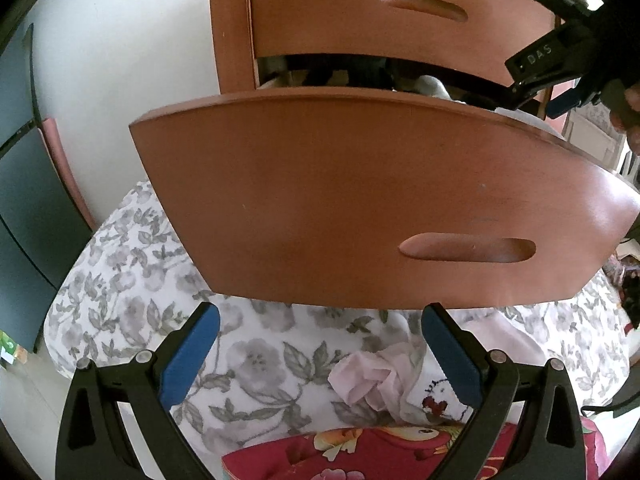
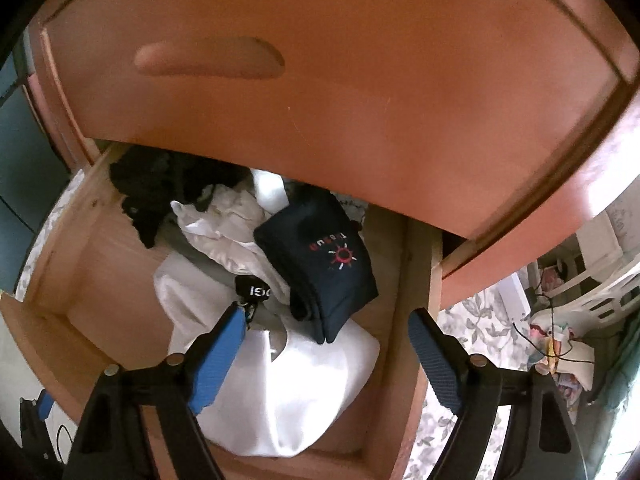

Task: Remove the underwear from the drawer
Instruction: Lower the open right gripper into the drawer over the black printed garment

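The wooden drawer [image 2: 80, 240] stands pulled out. Inside lie a navy folded garment [image 2: 320, 264] with a red sun logo, white garments [image 2: 288, 392] and black garments [image 2: 148, 192] at the back. My right gripper [image 2: 326, 314] hangs open just above the pile, its blue fingers [image 2: 220, 352] apart on either side of the white and navy pieces, pressing on nothing. In the left wrist view the right gripper [image 1: 532, 80] reaches in over the drawer front [image 1: 360, 208]. My left gripper [image 1: 320, 314] is open and holds nothing, below that front, over the bed.
A shut upper drawer [image 2: 320, 80] overhangs the back of the open one. A floral bedsheet [image 1: 140, 280] lies below, with a pale pink garment [image 1: 372, 376] and a red floral cloth [image 1: 380, 452] on it. A white laundry basket [image 2: 600, 292] stands at the right.
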